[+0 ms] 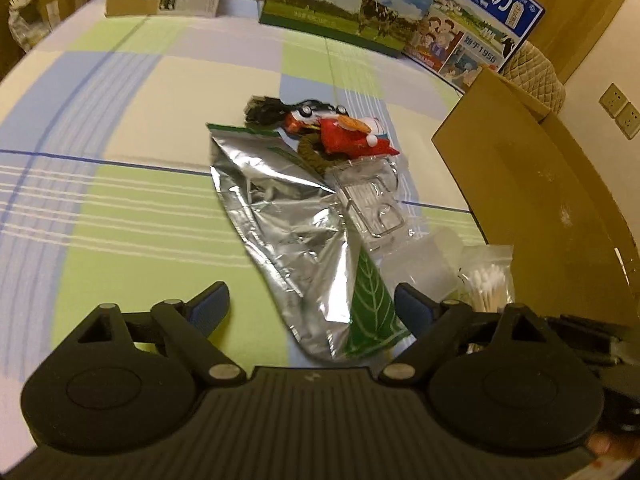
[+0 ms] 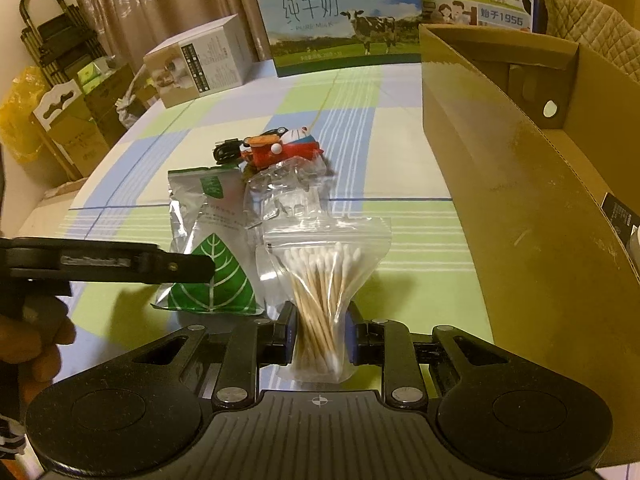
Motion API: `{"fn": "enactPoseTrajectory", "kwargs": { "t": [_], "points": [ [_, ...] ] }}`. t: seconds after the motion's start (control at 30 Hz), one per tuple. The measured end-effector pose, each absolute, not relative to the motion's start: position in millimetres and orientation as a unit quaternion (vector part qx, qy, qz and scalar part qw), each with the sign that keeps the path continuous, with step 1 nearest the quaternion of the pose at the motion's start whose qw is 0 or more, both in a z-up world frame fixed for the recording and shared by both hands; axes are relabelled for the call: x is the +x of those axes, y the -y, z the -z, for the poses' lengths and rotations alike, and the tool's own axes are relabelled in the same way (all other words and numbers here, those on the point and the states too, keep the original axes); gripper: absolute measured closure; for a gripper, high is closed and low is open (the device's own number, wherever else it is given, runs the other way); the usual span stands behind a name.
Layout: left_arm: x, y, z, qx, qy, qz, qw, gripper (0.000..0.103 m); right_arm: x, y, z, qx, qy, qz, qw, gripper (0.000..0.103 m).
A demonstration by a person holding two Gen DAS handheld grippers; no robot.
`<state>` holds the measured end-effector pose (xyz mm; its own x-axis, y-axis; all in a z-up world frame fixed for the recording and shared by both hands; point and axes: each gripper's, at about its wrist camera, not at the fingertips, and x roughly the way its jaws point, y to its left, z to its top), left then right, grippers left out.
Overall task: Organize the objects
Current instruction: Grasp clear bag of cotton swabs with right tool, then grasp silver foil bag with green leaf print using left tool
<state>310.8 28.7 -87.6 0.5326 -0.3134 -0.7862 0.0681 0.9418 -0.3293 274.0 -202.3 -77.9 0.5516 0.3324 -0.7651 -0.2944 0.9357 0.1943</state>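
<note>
My right gripper [image 2: 319,326] is shut on a clear zip bag of cotton swabs [image 2: 324,276], squeezing its lower part; the bag also shows in the left wrist view [image 1: 490,280]. My left gripper [image 1: 312,300] is open and empty, hovering over a silver foil pouch with a green leaf [image 1: 296,236], which also shows in the right wrist view [image 2: 208,236]. Behind the pouch lie a clear plastic package [image 1: 372,204], a red toy [image 1: 348,136], a toy car [image 1: 316,110] and a dark cord [image 1: 264,110]. An open cardboard box [image 2: 520,184] stands at the right.
Milk cartons [image 2: 340,20] and a white box [image 2: 200,64] stand at the table's far edge. The checked tablecloth [image 1: 120,200] covers the table. In the right wrist view the left gripper's body [image 2: 100,264] reaches in from the left. Bags and boxes [image 2: 72,120] stand beyond the table's left edge.
</note>
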Motion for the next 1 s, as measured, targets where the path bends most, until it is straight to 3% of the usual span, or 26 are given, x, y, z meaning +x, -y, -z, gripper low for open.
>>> {"fn": "enactPoseTrajectory", "kwargs": {
  "t": [0.17,0.23,0.3,0.43,0.87,0.97,1.0],
  "points": [
    [320.0,-22.5,96.8,-0.126,-0.477,0.114,0.862,0.035,276.0,201.6,78.1,0.024,-0.439,-0.182,0.879,0.082],
    [321.3,-22.8,97.4,-0.136,-0.479,0.126,0.858,0.052,275.3,201.3,78.0,0.024,-0.438,-0.183,0.88,0.082],
    [320.9,-25.2,98.0,-0.153,-0.483,0.134,0.852,0.061,274.2,201.9,77.3,0.026,-0.438,-0.182,0.88,0.082],
    [312.9,-31.0,91.8,-0.152,-0.488,0.136,0.848,0.072,270.3,201.1,74.3,0.031,-0.436,-0.187,0.88,0.082],
    [234.9,-81.4,61.6,-0.099,-0.519,0.114,0.841,0.081,254.2,169.4,60.2,0.03,-0.422,-0.227,0.877,0.082],
    [239.4,-85.7,53.9,-0.106,-0.505,0.1,0.851,0.07,257.1,168.6,61.8,0.031,-0.422,-0.224,0.878,0.082],
    [243.4,-84.8,52.7,-0.106,-0.501,0.097,0.853,0.059,257.7,169.7,62.6,0.031,-0.422,-0.222,0.878,0.082]
  ]
}}
